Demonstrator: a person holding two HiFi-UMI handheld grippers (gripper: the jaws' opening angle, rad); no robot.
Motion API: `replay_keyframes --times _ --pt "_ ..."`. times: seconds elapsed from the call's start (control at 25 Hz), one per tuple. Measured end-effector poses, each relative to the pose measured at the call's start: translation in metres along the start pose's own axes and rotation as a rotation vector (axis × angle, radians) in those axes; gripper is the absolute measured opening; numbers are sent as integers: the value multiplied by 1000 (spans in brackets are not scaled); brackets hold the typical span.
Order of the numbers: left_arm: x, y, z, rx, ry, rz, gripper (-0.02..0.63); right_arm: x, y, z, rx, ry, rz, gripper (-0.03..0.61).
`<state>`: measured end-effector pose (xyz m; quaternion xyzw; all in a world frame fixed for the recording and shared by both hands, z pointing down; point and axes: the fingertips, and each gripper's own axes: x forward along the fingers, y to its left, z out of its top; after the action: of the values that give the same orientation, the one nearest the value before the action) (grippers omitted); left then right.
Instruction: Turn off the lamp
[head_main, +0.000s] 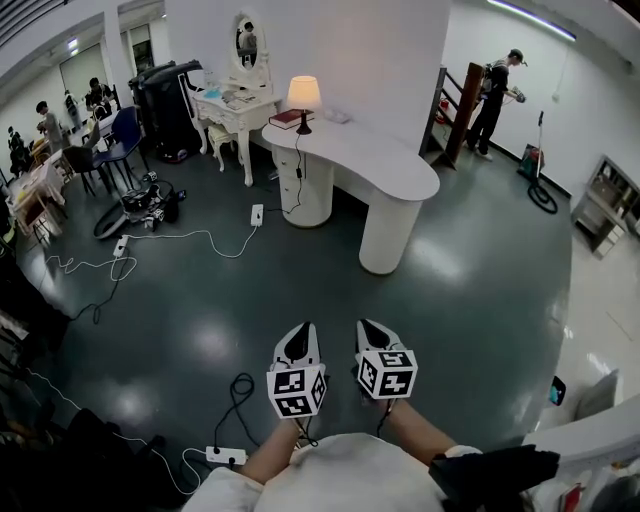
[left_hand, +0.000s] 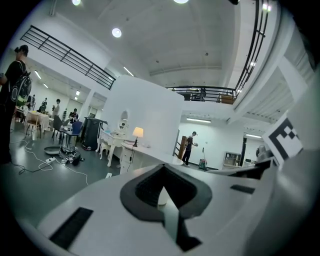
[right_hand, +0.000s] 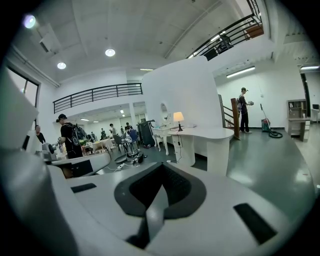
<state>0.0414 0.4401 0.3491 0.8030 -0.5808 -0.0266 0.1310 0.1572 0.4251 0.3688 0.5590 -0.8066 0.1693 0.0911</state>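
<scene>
The lamp (head_main: 303, 97), with a cream shade on a dark stem, is lit and stands at the left end of a white curved desk (head_main: 380, 160) far ahead of me. It is small in the left gripper view (left_hand: 137, 133) and in the right gripper view (right_hand: 178, 117). My left gripper (head_main: 300, 332) and right gripper (head_main: 370, 330) are side by side close to my body, over the dark floor and well short of the desk. Both point toward the desk with jaws shut and nothing between them, as each gripper view shows (left_hand: 164, 189) (right_hand: 161, 189).
A red book (head_main: 288, 117) lies beside the lamp. A white dressing table with an oval mirror (head_main: 240, 95) stands left of the desk. Cables and power strips (head_main: 256, 214) (head_main: 226, 455) lie on the floor. A person (head_main: 495, 88) stands at the back right, and others sit at the far left.
</scene>
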Motion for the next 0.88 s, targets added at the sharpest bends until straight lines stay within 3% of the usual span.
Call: replay_keyframes --times 0.48,0.88 --pt "19 -9 -21 3 36 22 6 5 -39 -17 49 26 -10 -2" --pt "74 8 -15 -4 37 14 6 49 -59 3 54 24 -27 -2"
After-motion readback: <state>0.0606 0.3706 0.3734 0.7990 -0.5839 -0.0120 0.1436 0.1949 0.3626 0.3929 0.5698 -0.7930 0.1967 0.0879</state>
